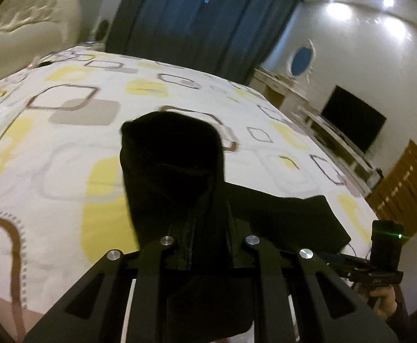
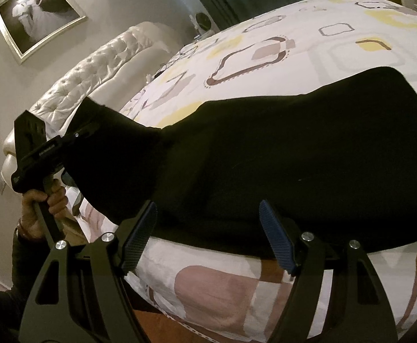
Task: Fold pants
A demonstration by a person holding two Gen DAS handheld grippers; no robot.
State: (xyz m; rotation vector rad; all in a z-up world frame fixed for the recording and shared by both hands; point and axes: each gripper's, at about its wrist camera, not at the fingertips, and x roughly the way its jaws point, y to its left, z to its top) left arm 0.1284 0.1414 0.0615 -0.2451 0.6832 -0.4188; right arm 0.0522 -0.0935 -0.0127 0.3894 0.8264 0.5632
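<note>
From the left wrist camera, the left gripper (image 1: 205,200) has its jaws drawn narrow and clamped on a bunch of the black fabric pants (image 1: 174,171). The cloth stands up in a dark hump in front of the jaws, lifted off the bed, and a flatter part trails to the right and lies on the bedspread. The bed with a white cover printed in yellow, grey and brown rounded squares (image 1: 65,148) fills the middle of the view. Behind it hangs a dark blue curtain (image 1: 197,20), with a cream tufted headboard (image 1: 31,20) at the far left and a black flat television screen (image 1: 351,120) on a low pale cabinet at the right. At the lower right edge the right gripper (image 1: 385,245) shows from behind, with part of a hand below it.

From the right wrist camera, the right gripper (image 2: 208,234) has its jaws wide apart, blue ribbed pads (image 2: 274,237) bare and gripping nothing, poised just over the near edge of the pants (image 2: 294,157), which spread broadly across the bed (image 2: 308,43). At the left, a hand (image 2: 41,203) holds the left gripper (image 2: 79,143), and the cloth rises up to it. A framed black-and-white picture (image 2: 37,17) hangs on the wall above the headboard (image 2: 105,68).
</note>
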